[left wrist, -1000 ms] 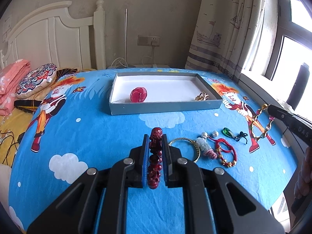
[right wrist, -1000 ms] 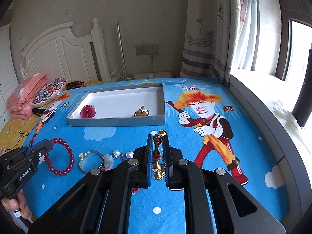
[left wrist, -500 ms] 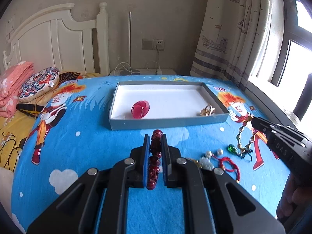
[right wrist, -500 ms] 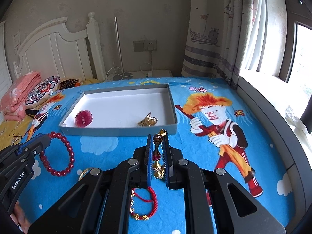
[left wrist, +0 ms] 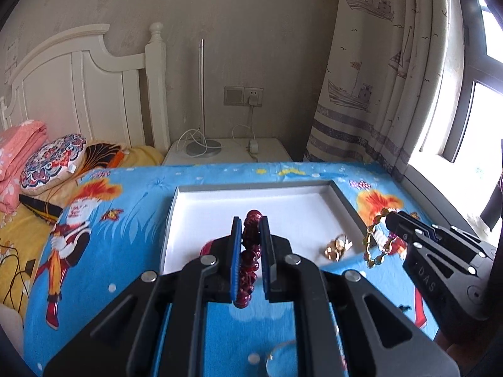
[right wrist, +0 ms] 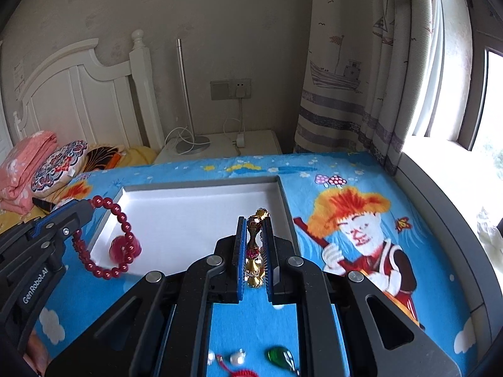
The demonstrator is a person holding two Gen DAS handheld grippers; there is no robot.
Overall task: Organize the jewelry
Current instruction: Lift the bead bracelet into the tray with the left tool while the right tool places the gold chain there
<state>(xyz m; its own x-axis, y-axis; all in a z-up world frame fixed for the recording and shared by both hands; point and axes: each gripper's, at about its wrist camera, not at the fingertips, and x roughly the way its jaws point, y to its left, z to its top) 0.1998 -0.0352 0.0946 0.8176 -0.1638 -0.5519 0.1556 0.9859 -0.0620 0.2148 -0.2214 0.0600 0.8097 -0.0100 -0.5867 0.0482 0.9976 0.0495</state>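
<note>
We hold 2 claws above a bed covered in a blue cartoon sheet (left wrist: 132,245). Our left claw (left wrist: 250,229) is pinching 1 red bead bracelet (left wrist: 250,257) between its blue pads; seen from the right wrist, the same bracelet (right wrist: 107,238) hangs as a loop from that claw (right wrist: 85,209), over the near left corner of the tray. Our right claw (right wrist: 255,229) is pinching 1 gold chain bracelet (right wrist: 255,251), which the left wrist view shows dangling (left wrist: 375,245) from that claw (left wrist: 389,220), just outside the tray's right wall.

Ahead of both claws lies 1 shallow grey tray (right wrist: 284,201) with a white floor. Inside it we count 2 pieces: 1 red round ornament (right wrist: 118,248), behind the hanging beads, and 1 small gold piece (left wrist: 336,249), close to the right wall.

Below the right claw, on the sheet, lie 1 green drop pendant (right wrist: 281,356), 2 pearl-like beads (right wrist: 237,358) and part of 1 red cord (right wrist: 242,373).

The left claw's body reads "GenRobot.AI" (right wrist: 34,286); the right claw's body shows the letters "DAS" (left wrist: 426,278).
</note>
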